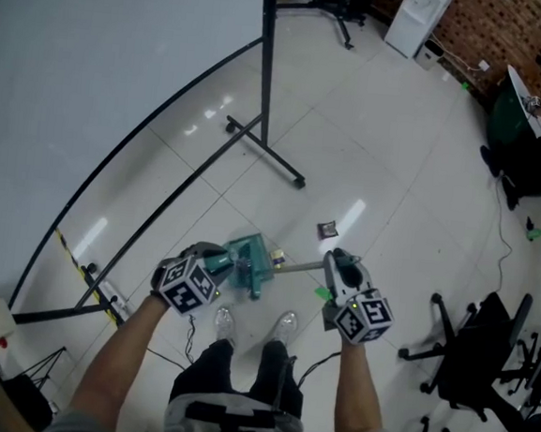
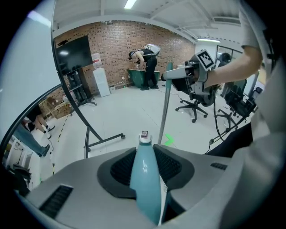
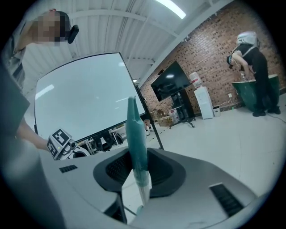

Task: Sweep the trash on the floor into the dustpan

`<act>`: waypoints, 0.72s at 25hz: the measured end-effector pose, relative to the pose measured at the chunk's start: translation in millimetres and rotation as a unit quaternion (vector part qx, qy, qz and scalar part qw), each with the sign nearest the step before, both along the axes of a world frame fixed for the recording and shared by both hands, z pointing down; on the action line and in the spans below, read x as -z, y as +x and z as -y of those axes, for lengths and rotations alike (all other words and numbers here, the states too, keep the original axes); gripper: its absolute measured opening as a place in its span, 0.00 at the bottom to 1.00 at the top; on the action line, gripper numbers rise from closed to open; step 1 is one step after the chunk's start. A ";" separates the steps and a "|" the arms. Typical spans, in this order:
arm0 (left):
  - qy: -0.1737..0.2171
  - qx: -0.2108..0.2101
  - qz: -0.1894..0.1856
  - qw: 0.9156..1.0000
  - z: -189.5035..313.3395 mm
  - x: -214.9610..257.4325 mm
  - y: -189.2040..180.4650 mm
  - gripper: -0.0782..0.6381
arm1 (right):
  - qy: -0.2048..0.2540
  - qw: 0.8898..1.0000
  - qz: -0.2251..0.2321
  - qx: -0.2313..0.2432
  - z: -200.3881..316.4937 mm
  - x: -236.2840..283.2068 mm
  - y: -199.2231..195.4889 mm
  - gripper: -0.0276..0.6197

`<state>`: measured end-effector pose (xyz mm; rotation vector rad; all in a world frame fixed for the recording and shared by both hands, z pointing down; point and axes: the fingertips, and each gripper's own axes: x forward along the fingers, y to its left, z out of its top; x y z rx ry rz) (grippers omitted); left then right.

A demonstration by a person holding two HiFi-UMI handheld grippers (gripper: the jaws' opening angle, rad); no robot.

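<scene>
Gripping one dustpan (image 1: 247, 258), one broom (image 1: 300, 266)

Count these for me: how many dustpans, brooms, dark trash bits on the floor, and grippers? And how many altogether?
Dustpan: 1
Broom: 1
Dark trash piece: 1
Grippers (left gripper, right gripper): 2
Total: 5

Grey left claw (image 1: 221, 261) and right claw (image 1: 331, 261) — black trousers (image 1: 237, 379), white shoes (image 1: 285, 326).
</scene>
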<state>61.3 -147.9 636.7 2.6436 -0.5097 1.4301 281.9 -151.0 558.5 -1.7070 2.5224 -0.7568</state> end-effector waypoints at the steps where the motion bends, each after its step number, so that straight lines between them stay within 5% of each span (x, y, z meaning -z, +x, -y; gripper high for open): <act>1: -0.001 0.000 -0.004 1.000 -0.5 3.4 -0.6 0.29 | 0.007 1.000 -0.009 0.001 1.9 7.0 5.0 0.18; 11: -0.002 -0.008 0.003 1.000 -2.9 8.8 6.6 0.29 | 0.029 0.989 -0.142 0.004 19.5 4.3 30.4 0.18; 18: -0.016 -0.015 0.018 1.000 -3.9 17.5 -3.8 0.29 | -0.022 0.988 -0.155 0.014 16.9 -41.3 24.6 0.18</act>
